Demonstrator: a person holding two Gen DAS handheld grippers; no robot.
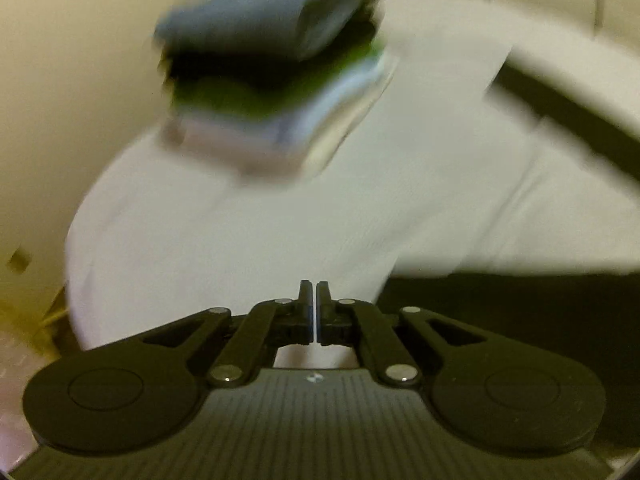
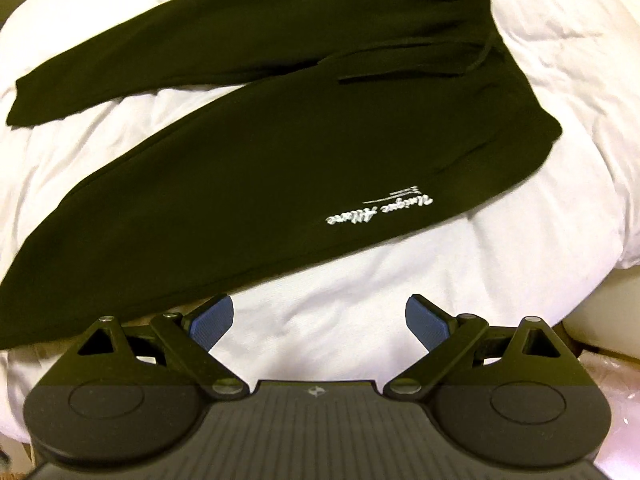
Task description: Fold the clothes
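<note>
Black trousers (image 2: pixel 280 152) with white script lettering (image 2: pixel 380 210) lie spread on the white bedding (image 2: pixel 360 300), both legs pointing left. My right gripper (image 2: pixel 319 318) is open and empty just above the bedding, near the lower edge of the near trouser leg; its blue pads (image 2: pixel 422 318) show. My left gripper (image 1: pixel 314 312) is shut with nothing visible between its fingers. It hangs over the white bedding (image 1: pixel 280 232), with black fabric (image 1: pixel 520 320) just to its right. The left wrist view is motion-blurred.
A stack of folded clothes (image 1: pixel 272 80) in blue, black, green and pale colours sits on the bed ahead of the left gripper. A beige wall (image 1: pixel 60 100) is to the left. The bed edge (image 2: pixel 600 280) drops off at the right.
</note>
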